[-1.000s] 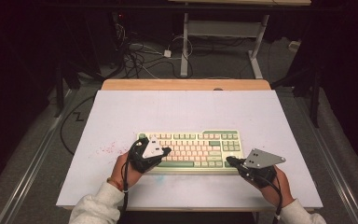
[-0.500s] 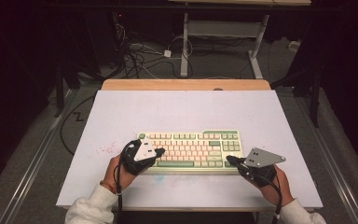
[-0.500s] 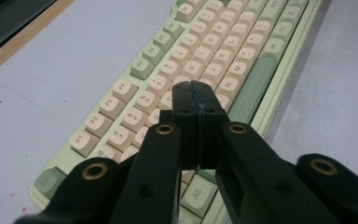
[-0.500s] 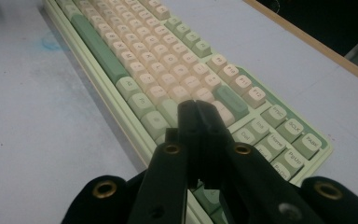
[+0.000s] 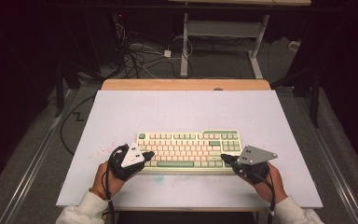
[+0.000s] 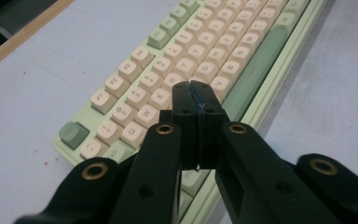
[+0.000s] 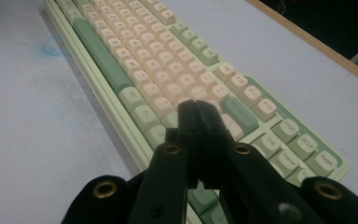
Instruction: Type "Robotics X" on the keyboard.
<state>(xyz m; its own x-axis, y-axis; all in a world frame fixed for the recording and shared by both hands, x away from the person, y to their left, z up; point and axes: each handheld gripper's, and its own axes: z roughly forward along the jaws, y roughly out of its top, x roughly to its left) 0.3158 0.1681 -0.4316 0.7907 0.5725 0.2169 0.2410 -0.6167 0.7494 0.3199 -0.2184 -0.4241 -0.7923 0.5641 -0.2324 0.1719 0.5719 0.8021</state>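
Both pairs of jaws are pressed together, holding nothing. The left gripper (image 6: 189, 88) hovers over the left keys of the keyboard (image 5: 189, 150), the right gripper (image 7: 196, 106) over its right keys. The keyboard lies near the tabletop's (image 5: 182, 109) front edge. Pressing one key cleanly probably needs a straight-down tip.

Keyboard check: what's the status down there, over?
Left gripper shut, right gripper shut, both over keys. Keyboard flat on table. Nothing in the way.
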